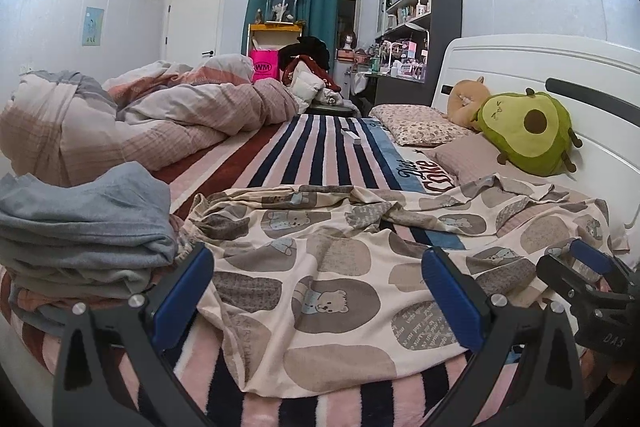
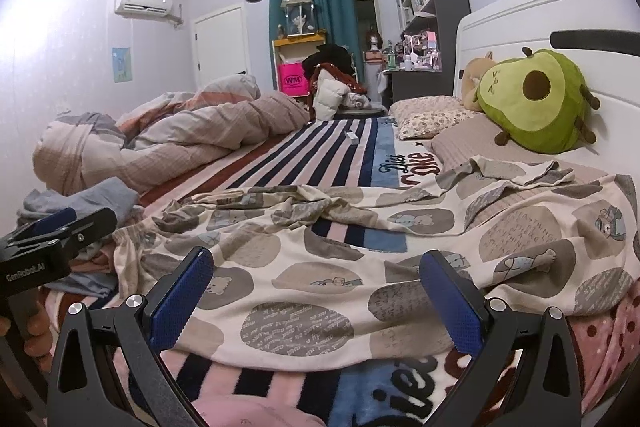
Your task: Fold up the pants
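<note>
Both grippers stand with jaws wide apart and empty: left gripper (image 1: 318, 291) and right gripper (image 2: 316, 291) hover low over the near edge of the pants (image 1: 320, 259). These lie rumpled on the striped blanket (image 1: 320, 143), long axis left to right, elastic waist toward the folded clothes (image 1: 84, 227). Risk: pinching blanket pile along with the thin fabric, dragging creases into the fold.

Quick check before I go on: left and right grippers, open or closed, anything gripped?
Left gripper: open, holding nothing, over the bear-print pants.
Right gripper: open, holding nothing, also over the pants.
</note>
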Demonstrator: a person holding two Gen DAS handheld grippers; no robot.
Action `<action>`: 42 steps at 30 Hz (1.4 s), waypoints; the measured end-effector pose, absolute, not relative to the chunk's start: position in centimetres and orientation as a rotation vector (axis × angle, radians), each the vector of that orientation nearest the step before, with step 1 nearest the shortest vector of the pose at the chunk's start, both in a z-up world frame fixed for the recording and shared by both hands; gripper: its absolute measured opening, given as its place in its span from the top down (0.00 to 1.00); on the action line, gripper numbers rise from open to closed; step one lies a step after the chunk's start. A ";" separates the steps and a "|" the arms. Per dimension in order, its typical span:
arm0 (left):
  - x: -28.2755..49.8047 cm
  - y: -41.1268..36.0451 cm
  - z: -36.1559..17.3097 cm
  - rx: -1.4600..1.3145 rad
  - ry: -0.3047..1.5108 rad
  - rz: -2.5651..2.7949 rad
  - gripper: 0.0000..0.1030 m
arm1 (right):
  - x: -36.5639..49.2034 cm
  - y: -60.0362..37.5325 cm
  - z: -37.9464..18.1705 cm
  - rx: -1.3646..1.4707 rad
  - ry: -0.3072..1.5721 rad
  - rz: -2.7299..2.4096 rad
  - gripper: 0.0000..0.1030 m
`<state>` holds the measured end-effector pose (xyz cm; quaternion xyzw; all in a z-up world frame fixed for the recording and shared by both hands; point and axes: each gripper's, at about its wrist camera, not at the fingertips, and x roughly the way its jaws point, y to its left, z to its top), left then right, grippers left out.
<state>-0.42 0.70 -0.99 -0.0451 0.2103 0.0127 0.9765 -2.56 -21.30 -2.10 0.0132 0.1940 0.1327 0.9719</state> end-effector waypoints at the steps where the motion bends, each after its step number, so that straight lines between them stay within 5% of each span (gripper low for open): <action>1: -0.4 0.7 -1.0 -0.090 0.424 0.026 0.01 | -2.6 -21.3 -2.1 0.027 0.391 0.269 0.00; 42: -0.3 0.5 -1.3 -0.107 0.430 0.018 0.01 | -2.6 -21.7 -2.0 0.055 0.401 0.279 0.00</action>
